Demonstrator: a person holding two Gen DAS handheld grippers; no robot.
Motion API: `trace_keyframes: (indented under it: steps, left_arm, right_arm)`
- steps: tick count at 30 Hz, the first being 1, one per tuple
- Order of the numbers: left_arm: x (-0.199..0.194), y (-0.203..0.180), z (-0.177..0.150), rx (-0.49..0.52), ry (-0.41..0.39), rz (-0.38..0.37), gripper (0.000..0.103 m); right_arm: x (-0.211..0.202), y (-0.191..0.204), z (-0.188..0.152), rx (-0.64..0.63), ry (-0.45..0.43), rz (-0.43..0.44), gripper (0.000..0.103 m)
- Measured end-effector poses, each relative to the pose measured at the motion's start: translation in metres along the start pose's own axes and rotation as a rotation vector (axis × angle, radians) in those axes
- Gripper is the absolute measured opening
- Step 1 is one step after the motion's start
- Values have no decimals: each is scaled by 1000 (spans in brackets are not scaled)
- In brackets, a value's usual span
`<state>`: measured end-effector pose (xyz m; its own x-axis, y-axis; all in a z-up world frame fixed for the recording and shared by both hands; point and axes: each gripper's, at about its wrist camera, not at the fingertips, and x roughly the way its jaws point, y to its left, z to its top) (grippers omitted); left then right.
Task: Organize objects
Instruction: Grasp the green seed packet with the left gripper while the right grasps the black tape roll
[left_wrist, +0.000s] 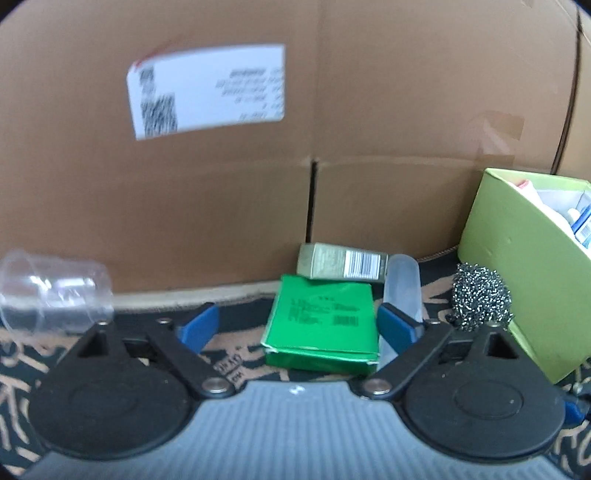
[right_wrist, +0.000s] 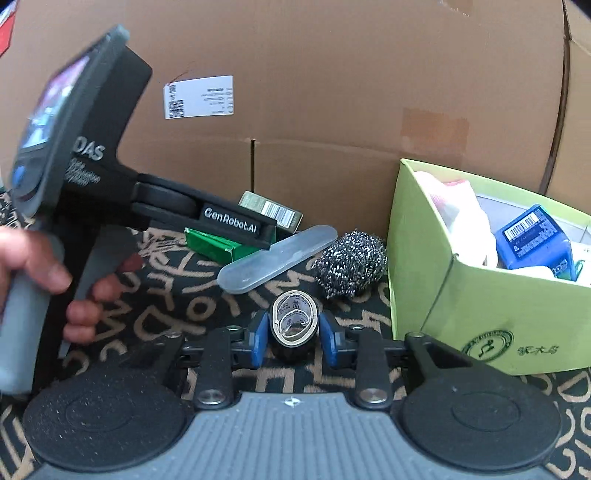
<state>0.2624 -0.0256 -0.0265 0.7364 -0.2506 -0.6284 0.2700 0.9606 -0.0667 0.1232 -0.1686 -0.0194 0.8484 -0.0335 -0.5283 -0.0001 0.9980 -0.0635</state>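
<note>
**Tape roll pinched, green box next**

Tape roll (right_wrist: 294, 320), black with a printed paper core, stands on edge on the patterned cloth (right_wrist: 177, 295), clamped between the right gripper (right_wrist: 294, 339) pads across its flat sides; light, stiff, likely easy to carry. Left gripper (left_wrist: 295, 326) gapes wide, empty, straddling the flat green box (left_wrist: 321, 325), probably light cardboard. Nearby: translucent plastic case (right_wrist: 277, 260), springy steel scourer (right_wrist: 351, 264), open lime-green box (right_wrist: 443, 280).

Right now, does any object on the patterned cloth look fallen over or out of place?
Yes. The clear plastic cup lies on its side at the left, beside the brown cardboard wall, far from the other items.
</note>
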Motion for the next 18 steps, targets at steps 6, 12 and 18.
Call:
trace_keyframes:
  steps: [6,12,18]
  left_arm:
    - [-9,6,-14,11,3,11,66]
    - [-48,16,-51,42,17,19,65]
    - [-70,23,-69,12,-16,27,85]
  right_arm:
    - [-4,-5,-1,34,4,51,34]
    - [-13,-6,-7,27,6,79,34]
    - [-16,-2,-8,19,-2,75,35]
